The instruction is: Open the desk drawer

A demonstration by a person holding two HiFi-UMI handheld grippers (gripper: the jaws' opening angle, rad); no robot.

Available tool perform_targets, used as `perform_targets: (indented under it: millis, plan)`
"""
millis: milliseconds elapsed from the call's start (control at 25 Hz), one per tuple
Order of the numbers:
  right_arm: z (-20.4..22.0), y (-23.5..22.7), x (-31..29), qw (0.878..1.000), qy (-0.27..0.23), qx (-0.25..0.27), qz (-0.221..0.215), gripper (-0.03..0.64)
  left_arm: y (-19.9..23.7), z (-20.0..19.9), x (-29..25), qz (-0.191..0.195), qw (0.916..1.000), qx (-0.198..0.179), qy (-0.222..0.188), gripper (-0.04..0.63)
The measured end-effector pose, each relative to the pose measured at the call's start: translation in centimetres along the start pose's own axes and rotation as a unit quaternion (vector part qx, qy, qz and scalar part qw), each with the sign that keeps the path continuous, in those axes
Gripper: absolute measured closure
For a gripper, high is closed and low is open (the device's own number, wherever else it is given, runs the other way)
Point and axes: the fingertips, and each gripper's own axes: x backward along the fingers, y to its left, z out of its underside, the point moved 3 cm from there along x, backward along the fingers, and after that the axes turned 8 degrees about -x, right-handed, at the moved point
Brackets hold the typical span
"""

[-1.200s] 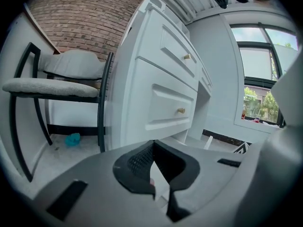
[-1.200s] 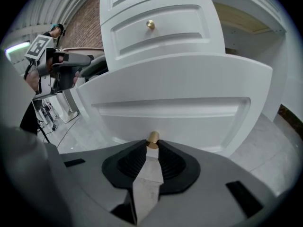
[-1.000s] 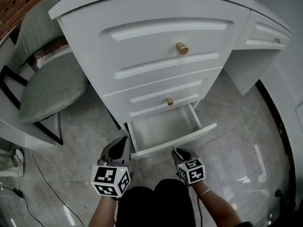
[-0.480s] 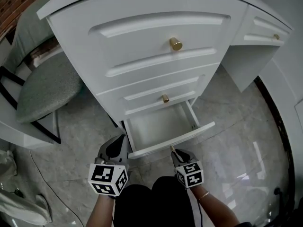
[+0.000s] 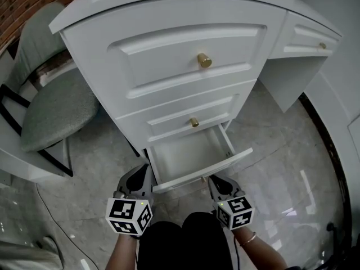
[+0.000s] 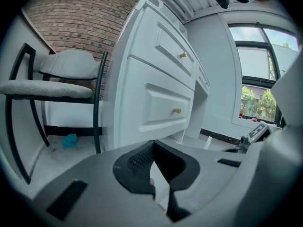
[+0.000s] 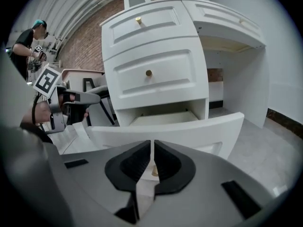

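Note:
The white desk [image 5: 169, 16] has three drawers, and the bottom drawer [image 5: 209, 169] stands pulled out with its inside bare. My right gripper [image 5: 214, 179] hovers just right of its small gold knob [image 5: 202, 179]. In the right gripper view the drawer front [image 7: 165, 130] lies across below the jaws, and the knob [image 7: 154, 170] shows low through the slit. The right gripper's [image 7: 152, 146] jaws have just been closing and now stand nearly together with nothing between them. My left gripper [image 5: 145, 170] waits shut at the drawer's left corner and holds nothing; it is also in its own view [image 6: 152, 149].
A grey padded chair [image 5: 53, 106] with a black frame stands left of the desk. The middle drawer knob [image 5: 194, 122] and the top drawer knob [image 5: 204, 60] are above the open drawer. A cable [image 5: 53, 218] runs over the marble floor. A person [image 7: 28, 39] stands far off.
My right gripper has come off the bottom drawer's knob, risen, and drawn its jaws together. The left gripper and the open drawer stay as they were.

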Motion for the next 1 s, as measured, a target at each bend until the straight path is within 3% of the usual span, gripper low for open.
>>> perform_targets:
  millis: [600,1000]
  plan:
    - [-7.8,3.0,2.9,0.995,-0.099,0.009,-0.024,0.612,0.5,-0.2,0.7,0.003,0.9999,-0.002,-0.012,0.586]
    - [-10.7,3.8,5.2,0.987,-0.155,-0.01,-0.031,0.613,0.2,-1.1,1.7,0.0,0.9998,-0.008,-0.019,0.586]
